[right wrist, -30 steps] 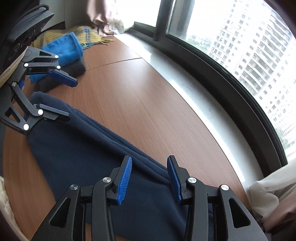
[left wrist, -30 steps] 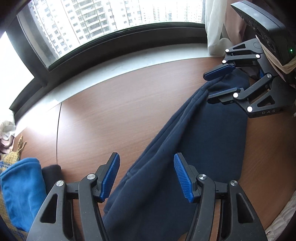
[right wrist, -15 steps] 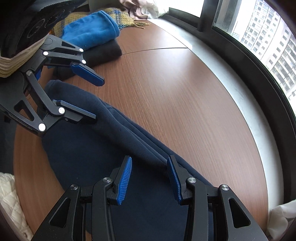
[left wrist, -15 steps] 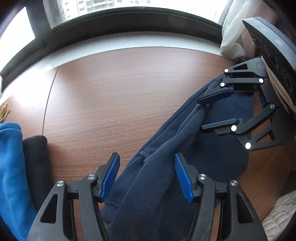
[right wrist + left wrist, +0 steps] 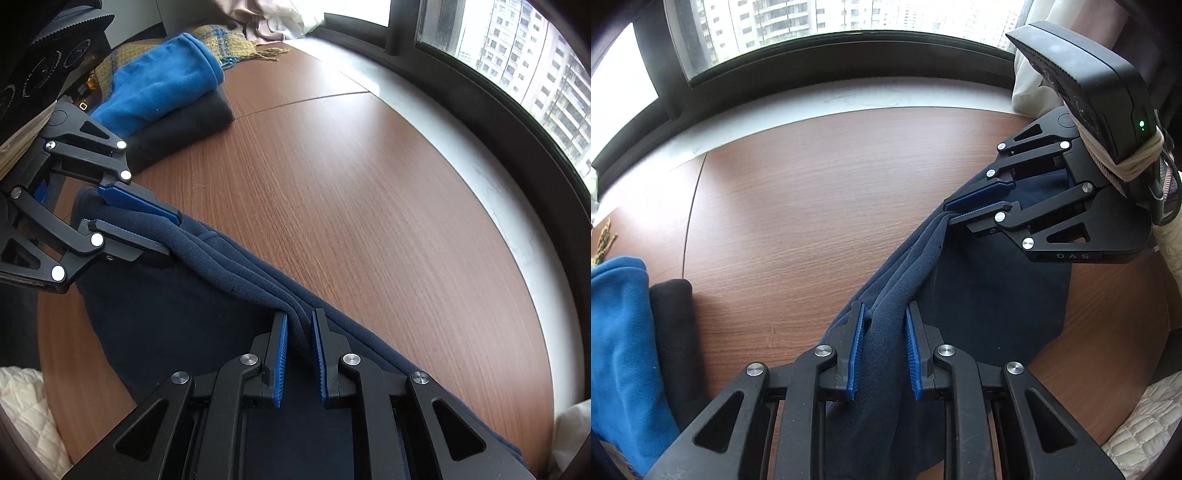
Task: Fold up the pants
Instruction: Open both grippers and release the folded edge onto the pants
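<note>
Left wrist view: the left gripper (image 5: 882,332) has just been closing and now pinches a raised ridge of the dark blue pants (image 5: 990,295), which lie on the wooden table (image 5: 812,206) toward its right side. The right gripper (image 5: 964,208) clamps the same ridge farther along.

Right wrist view: the right gripper (image 5: 298,328), jaws just closed, grips the pants' (image 5: 177,317) folded edge. A blue garment (image 5: 159,88) sits on a dark one (image 5: 184,129) at the table's (image 5: 369,206) far left corner.
</note>
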Demonstrator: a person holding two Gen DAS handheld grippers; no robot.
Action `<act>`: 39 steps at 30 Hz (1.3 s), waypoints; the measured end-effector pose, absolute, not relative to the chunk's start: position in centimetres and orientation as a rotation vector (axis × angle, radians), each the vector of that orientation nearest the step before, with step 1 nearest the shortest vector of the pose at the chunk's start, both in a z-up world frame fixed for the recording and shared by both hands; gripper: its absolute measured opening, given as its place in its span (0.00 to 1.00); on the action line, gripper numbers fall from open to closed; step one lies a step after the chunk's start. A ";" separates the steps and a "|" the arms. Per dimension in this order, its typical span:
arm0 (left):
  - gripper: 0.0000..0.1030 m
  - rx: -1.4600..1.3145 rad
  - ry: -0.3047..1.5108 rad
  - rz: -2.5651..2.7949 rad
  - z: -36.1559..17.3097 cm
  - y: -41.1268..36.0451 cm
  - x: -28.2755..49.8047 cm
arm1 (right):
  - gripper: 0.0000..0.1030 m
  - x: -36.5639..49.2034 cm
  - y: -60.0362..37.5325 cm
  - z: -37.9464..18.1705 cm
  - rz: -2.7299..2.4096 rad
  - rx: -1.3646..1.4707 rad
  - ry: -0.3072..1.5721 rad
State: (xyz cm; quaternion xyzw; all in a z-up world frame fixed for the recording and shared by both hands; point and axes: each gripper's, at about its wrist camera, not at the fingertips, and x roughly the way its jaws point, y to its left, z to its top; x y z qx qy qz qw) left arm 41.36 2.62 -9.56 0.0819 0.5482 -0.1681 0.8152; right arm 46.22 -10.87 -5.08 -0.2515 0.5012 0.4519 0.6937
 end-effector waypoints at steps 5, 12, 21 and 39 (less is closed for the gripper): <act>0.29 0.203 1.199 -0.277 -11.2 3.0 43.1 | 0.14 47.1 -10.7 -5.0 0.964 -0.576 1.108; 0.45 0.166 1.182 -0.261 -12.6 5.1 42.5 | 0.14 47.5 -10.0 -8.0 0.935 -0.585 1.161; 0.47 0.146 1.129 -0.213 -10.0 7.4 41.8 | 0.17 48.1 -9.3 -8.1 0.929 -0.585 1.184; 0.47 0.105 0.901 -0.065 -4.0 7.2 30.8 | 0.27 41.2 -9.9 1.3 0.834 -0.425 0.907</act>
